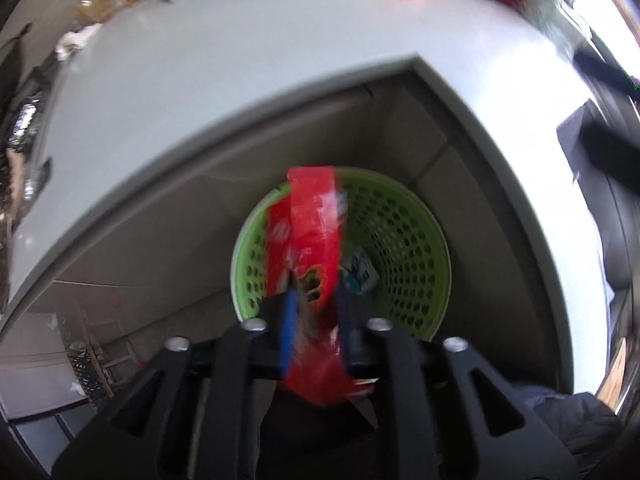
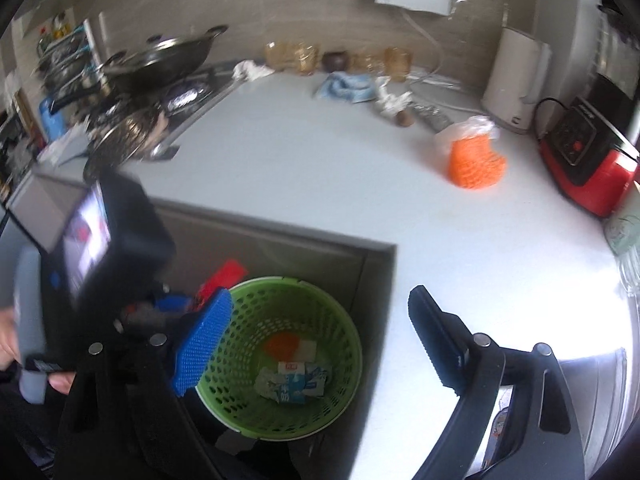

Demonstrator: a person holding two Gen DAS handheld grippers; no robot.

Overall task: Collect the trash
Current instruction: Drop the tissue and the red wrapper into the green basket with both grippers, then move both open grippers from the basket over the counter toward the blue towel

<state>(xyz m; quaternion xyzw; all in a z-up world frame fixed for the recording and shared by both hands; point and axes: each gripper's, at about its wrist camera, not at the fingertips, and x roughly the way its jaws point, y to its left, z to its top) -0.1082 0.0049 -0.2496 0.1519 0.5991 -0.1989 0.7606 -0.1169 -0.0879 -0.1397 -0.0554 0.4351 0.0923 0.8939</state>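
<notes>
A red snack wrapper hangs between the blue pads of my left gripper, straight above a green perforated basket that stands in a recess under the counter. The jaws stand slightly apart and the wrapper sits loosely in the gap. In the right wrist view the left gripper's black body and the wrapper show at the basket's left rim. My right gripper is wide open and holds nothing, above the basket. A crumpled blue-white carton and an orange scrap lie inside.
On the pale counter lie an orange mesh in a plastic bag, crumpled white tissue, a blue cloth and a foil scrap. A red-black appliance and a white kettle stand right; a wok on the stove left.
</notes>
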